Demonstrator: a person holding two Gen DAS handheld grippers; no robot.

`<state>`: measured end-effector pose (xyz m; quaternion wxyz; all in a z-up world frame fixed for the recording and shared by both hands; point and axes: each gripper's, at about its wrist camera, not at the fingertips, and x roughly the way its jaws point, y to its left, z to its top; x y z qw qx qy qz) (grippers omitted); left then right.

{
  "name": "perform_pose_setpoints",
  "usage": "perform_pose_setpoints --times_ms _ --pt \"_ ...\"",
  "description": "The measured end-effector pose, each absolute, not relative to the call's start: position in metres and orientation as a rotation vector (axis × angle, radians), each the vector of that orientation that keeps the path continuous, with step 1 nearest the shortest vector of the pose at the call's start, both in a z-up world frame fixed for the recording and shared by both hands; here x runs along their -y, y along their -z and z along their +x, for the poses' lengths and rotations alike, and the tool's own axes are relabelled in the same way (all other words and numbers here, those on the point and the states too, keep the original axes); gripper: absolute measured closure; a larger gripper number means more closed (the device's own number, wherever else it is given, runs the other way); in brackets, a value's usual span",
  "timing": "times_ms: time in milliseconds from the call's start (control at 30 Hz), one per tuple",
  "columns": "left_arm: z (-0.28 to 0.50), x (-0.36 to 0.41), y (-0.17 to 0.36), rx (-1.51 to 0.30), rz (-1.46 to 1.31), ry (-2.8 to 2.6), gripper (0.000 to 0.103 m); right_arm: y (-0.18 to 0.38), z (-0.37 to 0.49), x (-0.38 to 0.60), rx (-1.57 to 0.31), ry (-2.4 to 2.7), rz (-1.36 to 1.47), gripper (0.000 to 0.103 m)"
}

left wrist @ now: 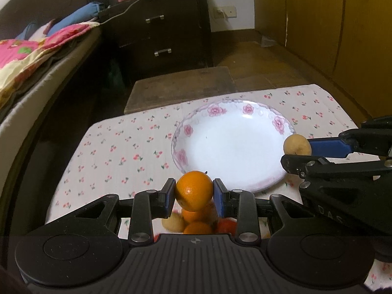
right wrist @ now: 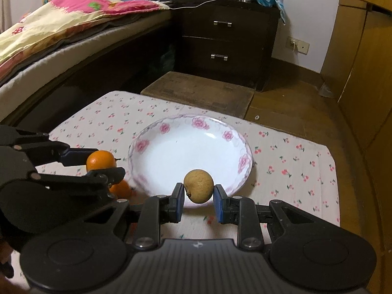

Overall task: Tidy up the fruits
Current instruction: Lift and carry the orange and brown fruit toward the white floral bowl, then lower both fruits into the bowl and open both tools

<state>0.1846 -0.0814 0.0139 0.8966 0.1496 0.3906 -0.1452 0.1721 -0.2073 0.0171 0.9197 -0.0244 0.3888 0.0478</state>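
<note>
Your left claw [left wrist: 194,191] is pinching one orange [left wrist: 194,189] between its blue pads, held above the near rim of the single white plate [left wrist: 235,144], whose border carries pink flowers. Your right claw [right wrist: 198,196] is pinching one brownish-yellow round fruit [right wrist: 199,185], also over the plate's near edge; from the left wrist view that fruit [left wrist: 297,144] sits at the plate's right rim. The plate holds nothing and rests on the table [left wrist: 117,147], which is covered by a white cloth printed with cherries.

Beneath your left claw, on the near part of the table, lies a small pile of fruit [left wrist: 196,223]: you can count two more oranges, one pale yellow fruit on the left and one red one on the right, partly hidden by the claw. From the right wrist view only one of those oranges [right wrist: 120,188] shows.

Beyond the table stand one wooden stool [right wrist: 198,93], one dark nightstand [right wrist: 227,41] with two drawers, and one bed [right wrist: 73,39] at the far left.
</note>
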Motion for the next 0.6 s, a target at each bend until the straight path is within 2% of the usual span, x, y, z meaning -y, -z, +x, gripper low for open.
perform_pose_setpoints --times_ms 600 --pt "0.229 0.093 0.016 -0.839 0.338 0.258 0.062 0.011 0.220 0.216 -0.833 -0.110 0.003 0.076"
